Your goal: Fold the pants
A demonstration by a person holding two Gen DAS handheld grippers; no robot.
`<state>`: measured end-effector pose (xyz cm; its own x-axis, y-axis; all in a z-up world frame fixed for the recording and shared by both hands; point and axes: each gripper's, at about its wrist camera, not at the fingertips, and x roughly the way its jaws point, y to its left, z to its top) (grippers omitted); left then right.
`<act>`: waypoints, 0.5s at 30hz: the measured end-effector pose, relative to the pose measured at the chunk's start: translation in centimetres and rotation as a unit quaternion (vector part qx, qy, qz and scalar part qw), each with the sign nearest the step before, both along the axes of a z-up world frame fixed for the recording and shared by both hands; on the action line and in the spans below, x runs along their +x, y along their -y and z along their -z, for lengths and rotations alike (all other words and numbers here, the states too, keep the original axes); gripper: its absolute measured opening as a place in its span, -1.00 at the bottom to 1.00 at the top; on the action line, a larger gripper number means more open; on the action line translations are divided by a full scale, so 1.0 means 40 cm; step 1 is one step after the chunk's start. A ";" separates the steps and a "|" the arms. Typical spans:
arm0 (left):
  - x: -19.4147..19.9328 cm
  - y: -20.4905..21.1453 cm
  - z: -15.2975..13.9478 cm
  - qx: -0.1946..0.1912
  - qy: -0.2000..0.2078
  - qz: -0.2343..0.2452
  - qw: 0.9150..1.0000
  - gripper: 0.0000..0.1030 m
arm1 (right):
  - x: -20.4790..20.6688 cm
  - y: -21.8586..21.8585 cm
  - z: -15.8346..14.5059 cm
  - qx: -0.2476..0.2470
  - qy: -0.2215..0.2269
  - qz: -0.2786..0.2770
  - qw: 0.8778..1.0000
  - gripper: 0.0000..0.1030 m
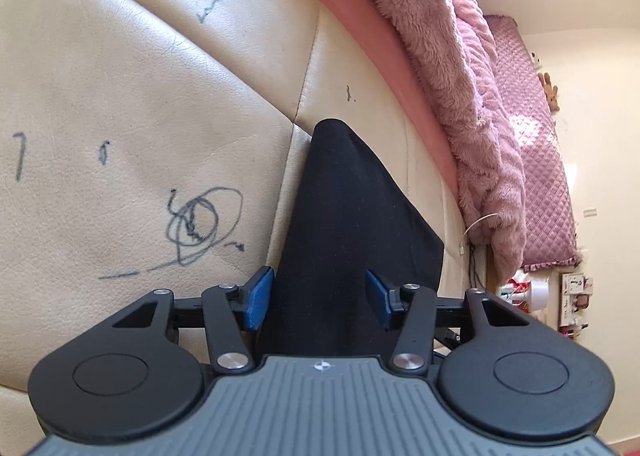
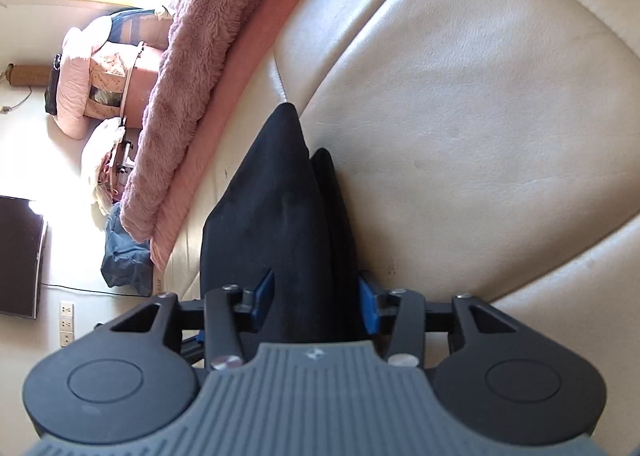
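While the black pants [image 1: 352,240] lie bunched between the blue pads of my left gripper [image 1: 318,300], I read that gripper as spread apart: the pads stand on either side of the cloth and do not seem to squeeze it, though the fabric fills the gap and I cannot be sure they are clear of it. The garment sits on the cream leather sofa [image 1: 120,96], near a seam between cushions, already doubled into a narrow, layered bundle. In the right view the pants [image 2: 276,216] show two stacked folds, and my right gripper [image 2: 316,300] straddles them the same way, pads parted with the cloth running between them. My judgement is that the folding is well along, perhaps at its last fold or being squared up; what may remain is flattening the bundle and letting go.

Around me, going left to right: pen scribbles [image 1: 200,224] mark the leather, a fluffy pink blanket [image 1: 460,96] hangs along the sofa's edge, and a quilted pink cover [image 1: 536,160] lies beyond it. The blanket hangs close to the pants and could snag if I swing that way.
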<state>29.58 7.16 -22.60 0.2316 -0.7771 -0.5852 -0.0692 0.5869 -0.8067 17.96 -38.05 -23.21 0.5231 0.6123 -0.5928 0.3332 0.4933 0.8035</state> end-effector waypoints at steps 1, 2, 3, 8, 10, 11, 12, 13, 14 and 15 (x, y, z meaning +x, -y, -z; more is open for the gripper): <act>0.000 -0.002 0.002 -0.002 0.000 -0.001 1.000 0.14 | -0.002 0.003 0.003 0.003 0.001 0.001 1.000 -0.24; -0.001 -0.002 0.002 -0.004 -0.001 -0.003 1.000 0.11 | -0.005 0.006 0.007 0.006 0.000 0.004 1.000 -0.31; -0.002 -0.002 0.003 -0.005 0.000 -0.005 1.000 0.05 | -0.007 0.007 0.011 0.007 -0.003 0.007 1.000 -0.42; -0.015 -0.013 0.002 0.000 -0.004 -0.025 1.000 -0.21 | -0.010 -0.002 0.008 0.006 -0.002 0.014 1.000 -0.49; -0.018 -0.018 0.002 0.003 -0.009 -0.036 0.999 -0.37 | -0.010 -0.001 0.007 0.003 -0.002 0.014 1.000 -0.51; -0.021 -0.016 -0.001 0.006 -0.008 -0.037 0.999 -0.45 | -0.010 -0.002 0.006 0.002 -0.003 0.014 1.000 -0.53; -0.025 -0.011 -0.010 0.016 -0.002 -0.038 0.999 -0.51 | -0.009 -0.003 0.004 0.000 -0.004 0.013 1.000 -0.55; -0.029 -0.003 -0.021 0.030 0.005 -0.038 0.999 -0.54 | -0.007 -0.006 -0.001 -0.005 -0.003 0.012 1.000 -0.56; -0.034 0.006 -0.032 0.043 0.012 -0.038 0.998 -0.58 | -0.005 -0.009 -0.005 -0.010 -0.003 0.010 1.000 -0.59; -0.038 0.015 -0.044 0.054 0.020 -0.039 0.998 -0.61 | -0.004 -0.012 -0.010 -0.014 -0.002 0.010 1.000 -0.61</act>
